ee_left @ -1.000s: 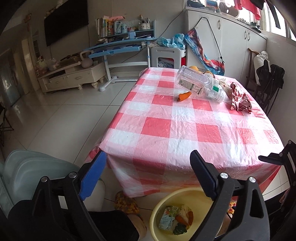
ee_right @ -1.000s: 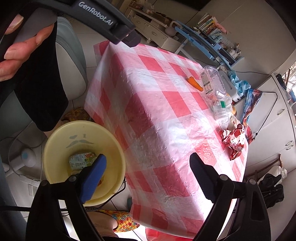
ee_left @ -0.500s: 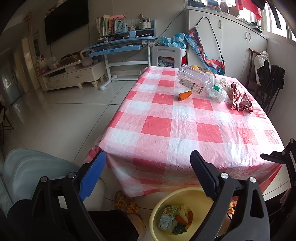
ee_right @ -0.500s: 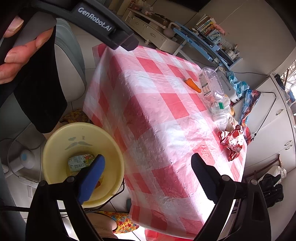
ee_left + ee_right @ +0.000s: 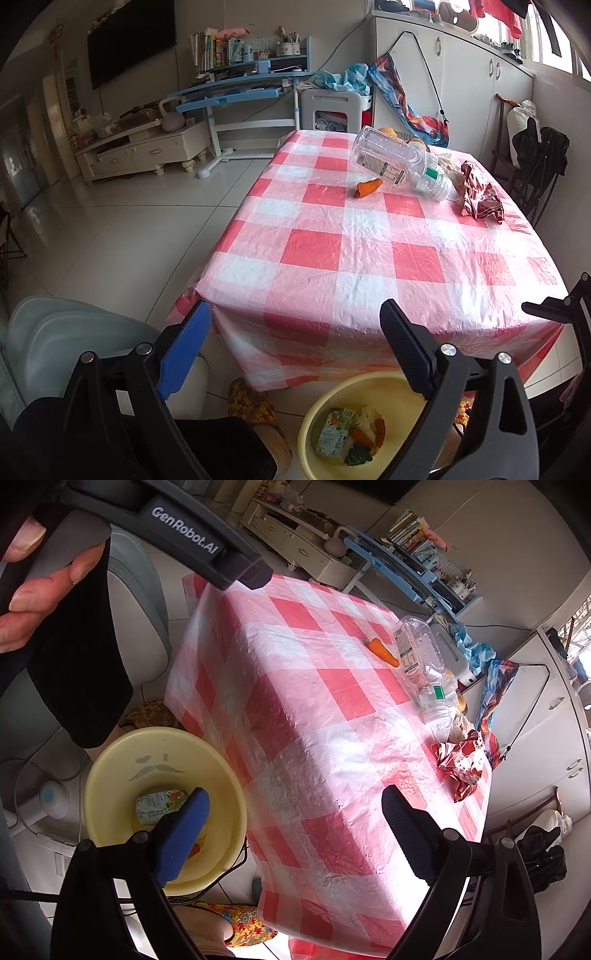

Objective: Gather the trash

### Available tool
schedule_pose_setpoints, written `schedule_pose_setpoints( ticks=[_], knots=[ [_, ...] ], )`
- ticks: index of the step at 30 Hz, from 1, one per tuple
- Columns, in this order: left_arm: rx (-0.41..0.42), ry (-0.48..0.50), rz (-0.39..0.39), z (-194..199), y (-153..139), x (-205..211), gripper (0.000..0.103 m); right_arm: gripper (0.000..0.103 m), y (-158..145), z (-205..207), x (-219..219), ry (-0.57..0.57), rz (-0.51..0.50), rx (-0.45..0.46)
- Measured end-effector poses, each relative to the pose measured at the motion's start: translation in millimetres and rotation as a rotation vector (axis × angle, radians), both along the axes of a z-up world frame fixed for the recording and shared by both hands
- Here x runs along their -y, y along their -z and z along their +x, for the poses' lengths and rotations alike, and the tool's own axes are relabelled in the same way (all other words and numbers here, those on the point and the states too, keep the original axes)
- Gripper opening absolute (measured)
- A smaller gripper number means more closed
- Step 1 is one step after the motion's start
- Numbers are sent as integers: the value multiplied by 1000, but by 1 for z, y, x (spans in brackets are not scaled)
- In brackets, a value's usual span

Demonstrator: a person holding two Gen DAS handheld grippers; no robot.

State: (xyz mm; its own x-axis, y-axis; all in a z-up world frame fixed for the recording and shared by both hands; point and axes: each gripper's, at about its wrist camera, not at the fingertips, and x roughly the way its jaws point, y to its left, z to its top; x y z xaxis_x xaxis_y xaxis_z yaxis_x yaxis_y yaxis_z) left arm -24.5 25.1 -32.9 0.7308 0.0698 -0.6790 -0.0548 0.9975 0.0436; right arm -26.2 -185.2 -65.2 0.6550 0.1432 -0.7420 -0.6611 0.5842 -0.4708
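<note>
A yellow basin (image 5: 328, 402) (image 5: 110, 775) stands on the floor by the table's near edge, holding a small carton (image 5: 332, 430) (image 5: 155, 805) and vegetable scraps. At the far end of the red-checked table (image 5: 362, 251) (image 5: 314, 709) lie a clear plastic bottle (image 5: 399, 162) (image 5: 417, 650), a carrot piece (image 5: 367, 187) (image 5: 384, 651) and a crumpled red wrapper (image 5: 480, 195) (image 5: 461, 764). My left gripper (image 5: 295, 328) is open and empty, short of the table's near edge. My right gripper (image 5: 295, 812) is open and empty, above the basin's rim and the table corner.
A pale padded chair (image 5: 66, 339) stands left of the table. A foot in a colourful slipper (image 5: 243, 923) rests beside the basin. A hand (image 5: 33, 590) holds the other gripper's handle in the right wrist view. A blue desk (image 5: 236, 96) and white cabinets (image 5: 480, 88) line the walls.
Both views have shifted slightly; the right gripper edged a little toward the table. Nothing was taken hold of or let go.
</note>
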Motion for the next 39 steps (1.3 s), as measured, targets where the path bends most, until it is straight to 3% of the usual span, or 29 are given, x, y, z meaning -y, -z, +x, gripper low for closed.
schedule_pose_setpoints(
  ticks=[39],
  knots=[
    [-15,-5,0,2,8,1,89,91,0,2,-1,-5,-1,5]
  ],
)
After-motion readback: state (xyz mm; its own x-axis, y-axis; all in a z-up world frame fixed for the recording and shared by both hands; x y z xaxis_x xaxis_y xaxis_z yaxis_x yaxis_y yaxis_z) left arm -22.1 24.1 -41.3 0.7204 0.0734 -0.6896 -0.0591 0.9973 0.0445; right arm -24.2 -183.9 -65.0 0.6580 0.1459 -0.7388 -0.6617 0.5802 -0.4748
